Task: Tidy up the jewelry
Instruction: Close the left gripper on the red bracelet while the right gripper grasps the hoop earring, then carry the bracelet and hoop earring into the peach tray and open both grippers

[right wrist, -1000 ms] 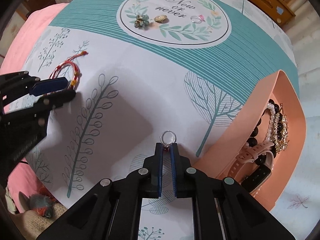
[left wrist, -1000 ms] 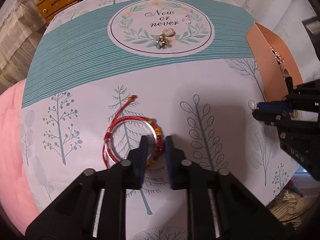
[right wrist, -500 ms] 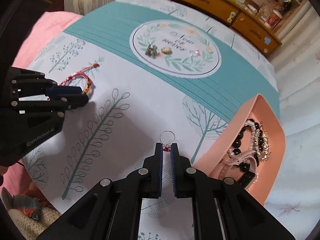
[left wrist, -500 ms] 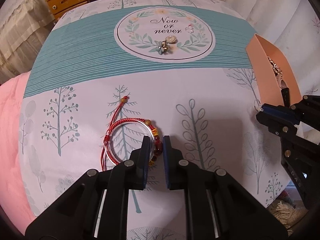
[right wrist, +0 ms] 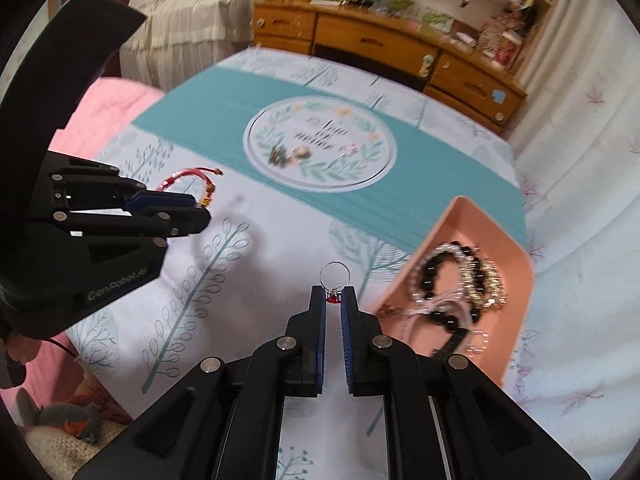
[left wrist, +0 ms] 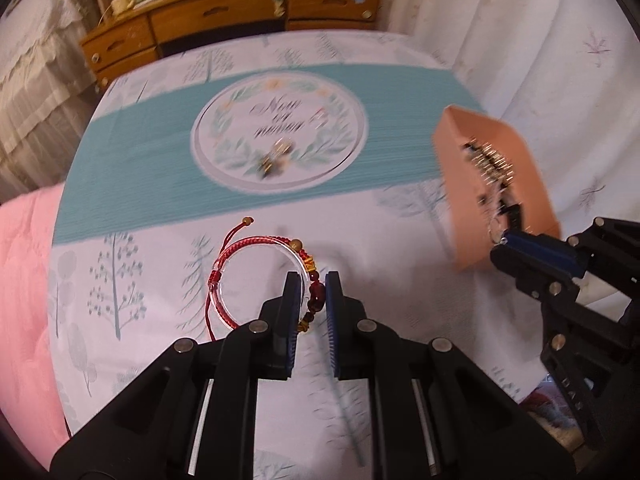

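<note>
My left gripper point(left wrist: 311, 280) is shut on a red cord bracelet point(left wrist: 260, 276) with beads, wrapped on a clear ring, and holds it above the cloth; it also shows in the right wrist view point(right wrist: 188, 184). My right gripper point(right wrist: 333, 290) is shut on a silver ring point(right wrist: 334, 273) with a red stone, held above the cloth left of the peach tray point(right wrist: 516, 256). The tray holds black and pearl bracelets point(right wrist: 444, 276) and a gold chain. In the left wrist view the right gripper point(left wrist: 505, 237) is at the tray's point(left wrist: 460, 184) near end.
Small jewelry pieces point(right wrist: 288, 154) and a ring point(right wrist: 349, 149) lie on the round "Now or never" print. A wooden dresser point(right wrist: 384, 44) stands behind the table. A pink blanket point(left wrist: 24, 280) lies to the left.
Both grippers have risen from the cloth with their pieces. The bracelet is lifted off the surface, and the right gripper with the ring has moved toward the tray.
</note>
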### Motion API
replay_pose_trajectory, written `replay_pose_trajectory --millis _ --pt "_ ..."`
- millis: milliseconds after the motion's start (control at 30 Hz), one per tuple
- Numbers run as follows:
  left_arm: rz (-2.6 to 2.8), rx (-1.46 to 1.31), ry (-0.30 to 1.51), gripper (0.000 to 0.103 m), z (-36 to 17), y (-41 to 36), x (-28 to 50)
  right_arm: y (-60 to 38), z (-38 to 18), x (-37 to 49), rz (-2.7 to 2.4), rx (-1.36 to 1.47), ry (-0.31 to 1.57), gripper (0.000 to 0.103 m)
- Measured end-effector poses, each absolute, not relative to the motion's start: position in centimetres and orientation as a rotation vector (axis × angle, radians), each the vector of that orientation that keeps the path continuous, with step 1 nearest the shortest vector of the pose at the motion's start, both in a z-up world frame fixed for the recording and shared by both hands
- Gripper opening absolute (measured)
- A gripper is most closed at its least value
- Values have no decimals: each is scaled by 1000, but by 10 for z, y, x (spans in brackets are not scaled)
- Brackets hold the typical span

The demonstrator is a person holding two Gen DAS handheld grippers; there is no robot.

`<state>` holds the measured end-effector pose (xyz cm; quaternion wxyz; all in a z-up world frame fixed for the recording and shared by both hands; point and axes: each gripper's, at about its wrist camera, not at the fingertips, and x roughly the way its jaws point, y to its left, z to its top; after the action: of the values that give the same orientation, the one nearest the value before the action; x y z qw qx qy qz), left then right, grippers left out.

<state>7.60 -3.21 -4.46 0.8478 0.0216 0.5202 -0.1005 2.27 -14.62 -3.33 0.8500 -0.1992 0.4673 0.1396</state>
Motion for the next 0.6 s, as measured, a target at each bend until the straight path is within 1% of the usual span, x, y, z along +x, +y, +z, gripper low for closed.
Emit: replay_pose_trajectory --millis 300,600 --pt "-308 39 1014 10 -8 -95 94 -207 2 10 189 -330 898 7" --pt "-395 40 1011 10 -5 -161 112 -284 0 18 120 -194 914 8"
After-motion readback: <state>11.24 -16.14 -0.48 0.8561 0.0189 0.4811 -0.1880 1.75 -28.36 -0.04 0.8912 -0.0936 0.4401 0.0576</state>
